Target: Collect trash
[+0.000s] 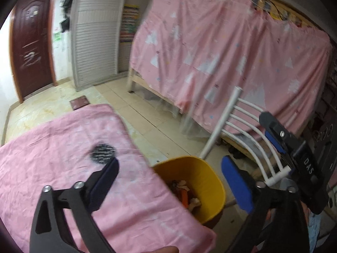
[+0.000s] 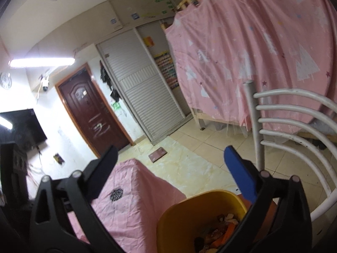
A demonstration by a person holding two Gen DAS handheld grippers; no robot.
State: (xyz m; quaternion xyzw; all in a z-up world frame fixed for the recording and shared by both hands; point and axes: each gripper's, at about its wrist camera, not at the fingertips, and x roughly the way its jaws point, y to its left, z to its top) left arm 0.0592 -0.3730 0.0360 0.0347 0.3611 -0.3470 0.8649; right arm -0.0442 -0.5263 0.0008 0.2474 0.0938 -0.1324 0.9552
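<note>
A yellow trash bin (image 1: 207,181) holding several scraps of trash (image 1: 185,194) stands on the floor beside the table's pink cloth (image 1: 63,147). It also shows in the right wrist view (image 2: 189,215), low and near. My left gripper (image 1: 170,172) is open and empty above the table edge and the bin. My right gripper (image 2: 170,158) is open and empty above the bin; it also shows at the right of the left wrist view (image 1: 294,147). A black round mark (image 1: 103,150) lies on the cloth.
A white metal chair (image 1: 248,126) stands right of the bin, also in the right wrist view (image 2: 284,126). A bunk bed draped in pink sheet (image 1: 221,52) stands behind. A small dark mat (image 1: 80,102) lies on the tiled floor near the brown door (image 1: 31,46).
</note>
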